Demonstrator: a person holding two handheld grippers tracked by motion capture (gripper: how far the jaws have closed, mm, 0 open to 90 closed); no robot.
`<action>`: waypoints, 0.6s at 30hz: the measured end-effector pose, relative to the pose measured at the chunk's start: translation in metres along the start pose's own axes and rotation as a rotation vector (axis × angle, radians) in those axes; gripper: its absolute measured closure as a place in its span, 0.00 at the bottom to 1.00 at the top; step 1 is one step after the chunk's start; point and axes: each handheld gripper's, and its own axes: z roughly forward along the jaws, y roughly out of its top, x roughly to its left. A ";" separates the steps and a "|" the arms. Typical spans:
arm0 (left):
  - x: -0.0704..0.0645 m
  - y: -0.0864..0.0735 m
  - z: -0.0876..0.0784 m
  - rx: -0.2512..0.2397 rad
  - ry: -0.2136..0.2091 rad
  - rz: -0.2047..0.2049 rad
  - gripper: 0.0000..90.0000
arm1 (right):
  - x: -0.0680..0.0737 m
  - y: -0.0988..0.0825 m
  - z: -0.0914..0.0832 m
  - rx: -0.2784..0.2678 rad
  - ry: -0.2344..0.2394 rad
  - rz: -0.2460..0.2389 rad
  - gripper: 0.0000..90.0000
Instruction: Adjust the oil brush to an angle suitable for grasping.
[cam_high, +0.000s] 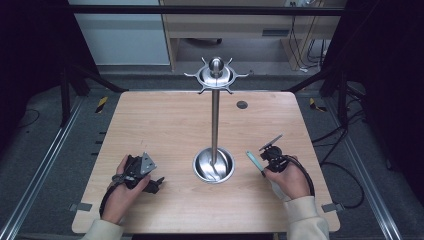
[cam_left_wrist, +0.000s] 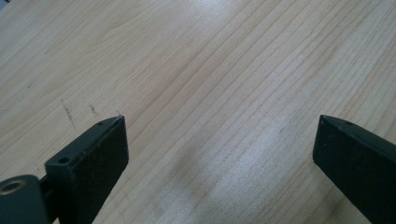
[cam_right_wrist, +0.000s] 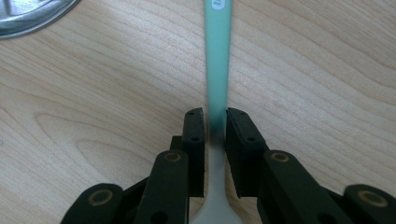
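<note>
Clamping a mint-green utensil handle (cam_right_wrist: 218, 56) between its two black fingers (cam_right_wrist: 194, 135), the right gripper (cam_right_wrist: 215, 122) holds it just above the wooden table (cam_right_wrist: 327, 70); the handle runs forward beyond the fingertips, and a pale wider part widens out behind them. The steel stand base (cam_right_wrist: 28, 16) lies ahead and to the left of these fingers. The left gripper (cam_left_wrist: 219, 135) has its fingers (cam_left_wrist: 100, 149) wide apart, with bare wood between them.

Lab: framed rig (cam_high: 65, 90), floor cables (cam_high: 345, 165).
</note>
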 end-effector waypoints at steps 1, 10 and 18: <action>0.000 0.000 0.000 0.000 -0.001 0.000 0.03 | -0.001 0.000 0.000 -0.001 0.004 -0.004 0.87; -0.001 -0.001 0.000 0.004 0.000 -0.003 0.03 | -0.001 0.003 0.000 0.036 0.017 0.006 0.86; -0.001 -0.001 0.001 0.011 0.003 0.002 0.03 | -0.001 0.008 0.002 0.062 0.013 -0.004 0.86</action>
